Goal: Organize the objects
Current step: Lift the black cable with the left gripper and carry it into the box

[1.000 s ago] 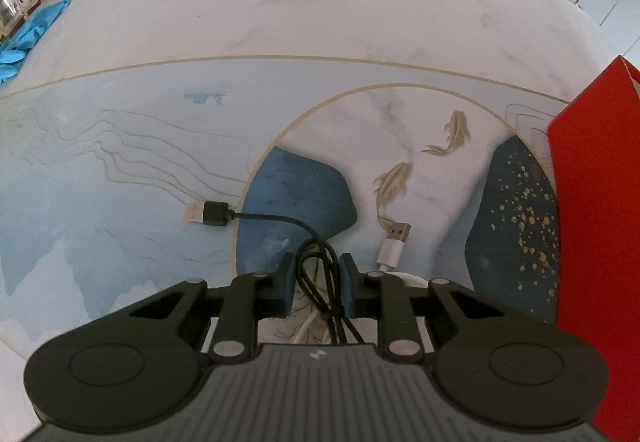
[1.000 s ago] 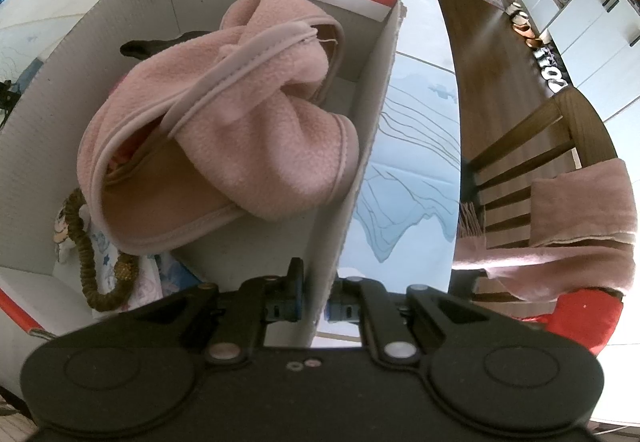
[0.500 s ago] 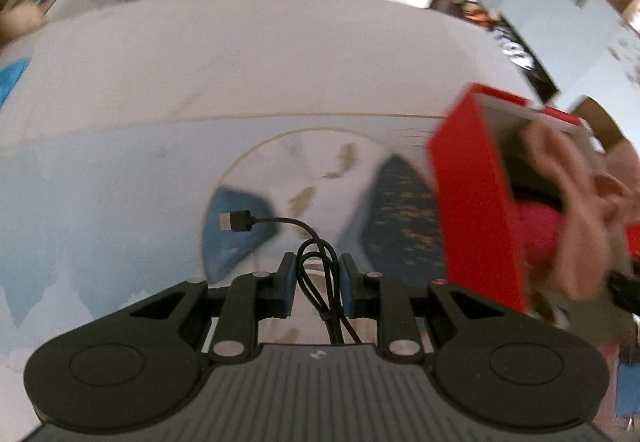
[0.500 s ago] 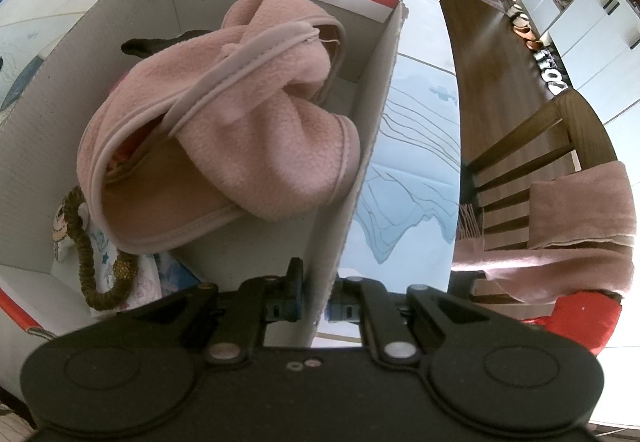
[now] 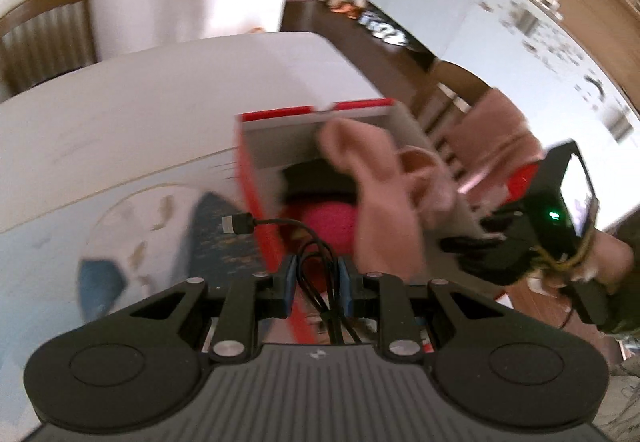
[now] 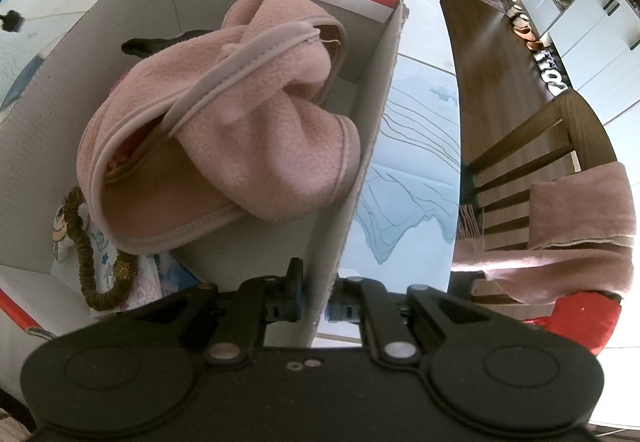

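My left gripper (image 5: 318, 284) is shut on a looped black USB cable (image 5: 280, 224) and holds it in the air over the left wall of a red and white cardboard box (image 5: 256, 202). The cable's plug hangs to the left. The box holds a pink fleece garment (image 6: 216, 130), a brown hair tie (image 6: 86, 250), printed cloth and something dark. My right gripper (image 6: 316, 302) is shut on the box's right wall (image 6: 360, 170), one finger inside and one outside. It also shows at the right of the left wrist view (image 5: 472, 242).
The box stands on a white table with a blue patterned mat (image 6: 408, 146). A wooden chair (image 6: 532, 146) draped with pink cloth stands to the right of the table. Another chair (image 5: 44, 38) stands at the far end.
My left gripper has lifted the black cable off the mat and swung right, up over the box's left wall. The white cable has gone out of view. The right gripper has not moved.
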Demonstrator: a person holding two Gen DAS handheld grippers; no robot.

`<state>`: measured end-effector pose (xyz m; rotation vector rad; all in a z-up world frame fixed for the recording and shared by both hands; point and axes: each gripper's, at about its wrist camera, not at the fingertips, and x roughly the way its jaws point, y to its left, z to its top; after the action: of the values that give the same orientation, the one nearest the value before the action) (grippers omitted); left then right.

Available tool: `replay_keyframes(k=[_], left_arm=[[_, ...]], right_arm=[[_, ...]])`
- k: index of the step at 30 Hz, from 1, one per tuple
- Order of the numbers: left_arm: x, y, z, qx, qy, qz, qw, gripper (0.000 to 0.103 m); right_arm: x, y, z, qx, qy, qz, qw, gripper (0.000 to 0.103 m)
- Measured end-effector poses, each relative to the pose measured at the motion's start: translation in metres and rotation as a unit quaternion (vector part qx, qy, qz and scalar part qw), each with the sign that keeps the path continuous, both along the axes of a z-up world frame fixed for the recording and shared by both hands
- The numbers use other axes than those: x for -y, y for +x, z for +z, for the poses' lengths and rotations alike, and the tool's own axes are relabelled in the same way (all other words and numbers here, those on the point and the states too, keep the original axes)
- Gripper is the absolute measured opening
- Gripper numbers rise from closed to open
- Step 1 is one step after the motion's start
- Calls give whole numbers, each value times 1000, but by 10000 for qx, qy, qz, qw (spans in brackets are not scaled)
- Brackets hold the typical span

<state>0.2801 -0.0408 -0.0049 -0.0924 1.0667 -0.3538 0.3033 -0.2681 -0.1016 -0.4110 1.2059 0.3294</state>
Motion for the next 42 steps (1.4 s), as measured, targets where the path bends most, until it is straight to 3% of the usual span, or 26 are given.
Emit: replay_keyframes(k=[12, 24, 36, 40, 42], left_arm=[[77, 13, -27, -80, 270, -616, 9977, 21], [91, 16, -71, -472, 821, -855, 9918, 21], [92, 15, -102, -852, 988, -1004, 9864, 21], [93, 13, -102, -889, 966, -1083, 9854, 31], [94, 12, -102, -863, 931, -1128, 9855, 42]], right_arm=[[0, -1, 1, 27, 16, -8, 10000, 8], [0, -1, 0, 41, 9, 6, 10000, 8], [-1, -1, 0, 36, 14, 4, 10000, 8], [-1, -1, 0, 40, 13, 1, 10000, 8], [0, -1, 0, 38, 16, 2, 10000, 8]])
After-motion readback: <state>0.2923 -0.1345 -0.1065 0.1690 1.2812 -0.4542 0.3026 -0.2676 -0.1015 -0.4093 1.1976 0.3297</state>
